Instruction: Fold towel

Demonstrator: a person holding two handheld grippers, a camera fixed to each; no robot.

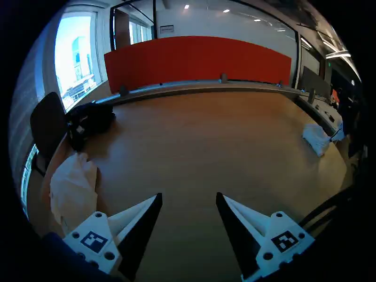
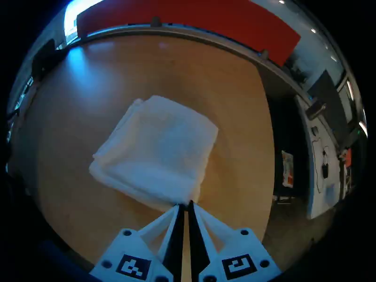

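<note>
The left claw (image 1: 188, 196) hangs wide open and empty over the wooden worktop (image 1: 202, 136). The right claw (image 2: 185, 205) is pinched almost closed on the near corner of the folded white towel (image 2: 157, 148) lying flat on the worktop.

A broad light-brown wooden tabletop (image 1: 202, 141) runs back to a long red partition panel (image 1: 197, 61), with small recessed ceiling lights (image 1: 226, 10) glowing above. At the left, a tall bright window (image 1: 75, 66) gives daylight behind a dark office chair (image 1: 47, 124) and a black bag (image 1: 91, 117).
</note>
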